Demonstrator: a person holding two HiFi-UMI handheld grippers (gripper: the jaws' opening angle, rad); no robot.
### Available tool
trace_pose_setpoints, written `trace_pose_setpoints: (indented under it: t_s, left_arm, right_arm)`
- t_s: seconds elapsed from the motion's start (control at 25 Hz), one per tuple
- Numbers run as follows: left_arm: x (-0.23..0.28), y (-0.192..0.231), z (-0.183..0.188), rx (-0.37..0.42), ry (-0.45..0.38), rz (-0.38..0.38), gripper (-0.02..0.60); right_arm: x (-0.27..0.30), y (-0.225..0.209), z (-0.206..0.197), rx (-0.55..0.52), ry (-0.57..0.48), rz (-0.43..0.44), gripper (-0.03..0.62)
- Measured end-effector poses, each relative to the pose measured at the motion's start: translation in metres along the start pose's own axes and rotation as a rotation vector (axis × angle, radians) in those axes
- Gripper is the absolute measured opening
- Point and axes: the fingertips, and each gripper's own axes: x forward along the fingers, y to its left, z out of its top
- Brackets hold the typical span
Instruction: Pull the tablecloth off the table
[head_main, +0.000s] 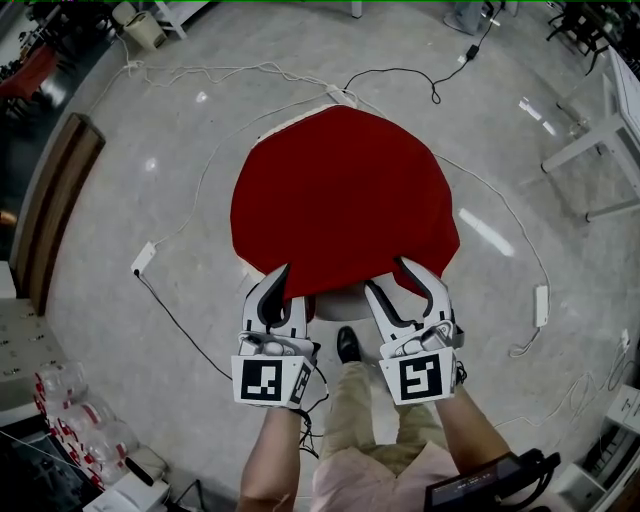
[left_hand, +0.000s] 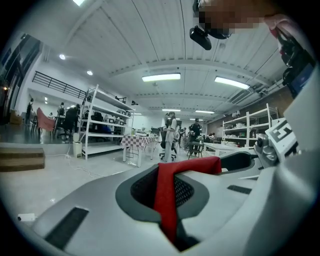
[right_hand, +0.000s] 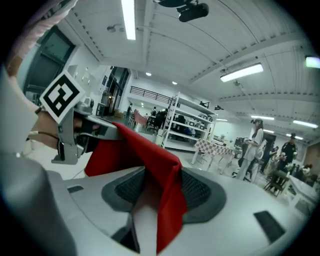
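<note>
1. Head view: the red tablecloth (head_main: 345, 195) covers almost all of the round counter (head_main: 285, 124); only a pale strip of rim shows at the far left.
   - Both my claws are at the near hem. The left claw (head_main: 284, 272) is clamped on it. The right claw (head_main: 387, 275) has its jaws spread, with the hem between them.
   - My shoe (head_main: 347, 343) is on the floor (head_main: 180, 150) between the two claws, just behind the hem.
   - Cables (head_main: 400, 75) loop on the floor around the counter, and one runs close past my foot. A power strip (head_main: 143, 258) lies to the counter's left.
   - The wooden platform (head_main: 55, 205) at far left, the white table (head_main: 600, 130) at far right and the wrapped bottles (head_main: 80, 415) at lower left are all well apart from the counter.
2. Left gripper view: the jaws are together on a narrow fold of the red cloth, with a pad pressing it from each side.
   - The cloth runs off to the right, toward my other claw.
   - Behind are shelving (left_hand: 102, 122), a checkered table (left_hand: 137, 142) and people (left_hand: 170, 127) standing, all well apart.
3. Right gripper view: the jaws are apart.
   - A fold of the cloth stands between them, close to the pad on the view's right. A gap shows on the other side.
   - The cloth stretches left to the left claw, which grips it beside its marker cube (right_hand: 62, 97).
</note>
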Motion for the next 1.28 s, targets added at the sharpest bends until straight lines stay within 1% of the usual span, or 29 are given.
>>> trace_pose_setpoints:
  t_s: [0.08, 0.2, 0.4, 0.44, 0.52, 0.56, 0.6, 0.88, 1.0, 1.12, 1.28]
  left_arm:
    - [0.001, 0.001, 0.003, 0.000, -0.005, -0.006, 0.032]
    - [0.000, 0.003, 0.005, 0.002, -0.010, -0.010, 0.032]
    - [0.000, -0.001, 0.005, 0.003, -0.004, -0.015, 0.032]
    - [0.001, -0.001, 0.005, 0.007, -0.002, -0.016, 0.032]
    - [0.001, -0.002, 0.003, 0.018, 0.001, -0.016, 0.032]
    - [0.001, -0.002, 0.002, 0.020, 0.003, -0.013, 0.032]
    - [0.000, -0.001, 0.001, 0.021, 0.005, -0.009, 0.032]
    - [-0.010, 0.000, -0.008, 0.016, 0.017, 0.016, 0.032]
    - [-0.016, -0.003, -0.004, 0.013, 0.013, 0.022, 0.032]
    - [-0.021, -0.008, 0.002, 0.016, 0.003, 0.028, 0.032]
    - [-0.026, -0.013, 0.008, 0.018, -0.010, 0.035, 0.032]
  right_arm:
    - [-0.001, -0.006, -0.004, -0.024, 0.017, -0.055, 0.215]
    - [0.003, -0.013, -0.012, -0.019, 0.048, -0.096, 0.217]
    - [0.005, -0.019, -0.015, 0.002, 0.072, -0.090, 0.214]
    - [0.005, -0.018, -0.014, 0.003, 0.068, -0.089, 0.181]
    - [0.004, -0.017, -0.012, 0.002, 0.059, -0.082, 0.078]
    - [0.004, -0.016, -0.011, 0.003, 0.055, -0.076, 0.055]
    - [0.005, -0.016, -0.010, 0.006, 0.047, -0.069, 0.047]
    - [0.001, -0.014, -0.003, 0.015, 0.027, -0.051, 0.031]
    - [-0.006, -0.013, 0.001, 0.042, 0.018, -0.054, 0.031]
    - [-0.013, -0.015, 0.005, 0.023, 0.013, -0.049, 0.031]
    - [-0.020, -0.016, 0.009, 0.036, -0.003, -0.042, 0.029]
